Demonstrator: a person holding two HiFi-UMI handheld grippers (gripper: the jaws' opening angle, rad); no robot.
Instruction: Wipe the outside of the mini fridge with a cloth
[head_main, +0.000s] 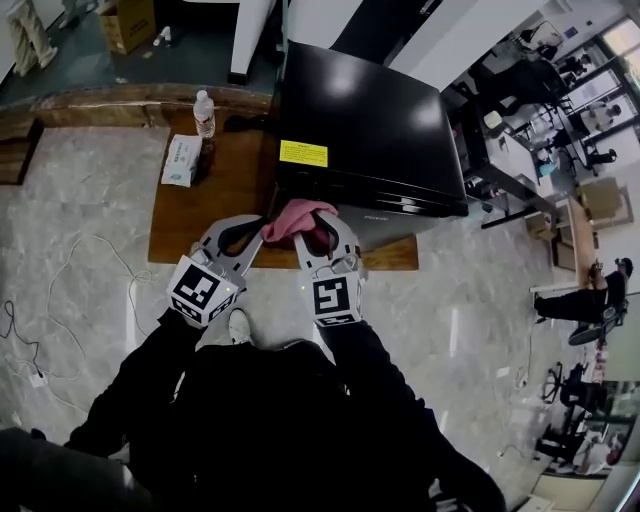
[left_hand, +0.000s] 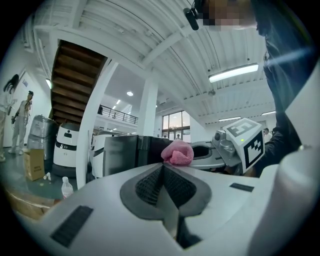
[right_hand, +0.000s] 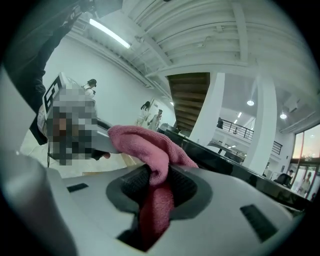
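Before the mini fridge (head_main: 360, 120), gripper views show right claw (right_hand: 157, 182) pinching cloth (right_hand: 145, 142), left claw (left_hand: 163, 172) closed empty.

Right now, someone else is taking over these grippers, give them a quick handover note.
Right gripper: shut on the cloth.
Left gripper: shut, empty, beside it.
Fridge stands on a board just ahead; the cloth is at its near corner, contact unclear.
Done: cloth in grip. How much is wiped cannot be told.
Left: wipe top, front and sides.
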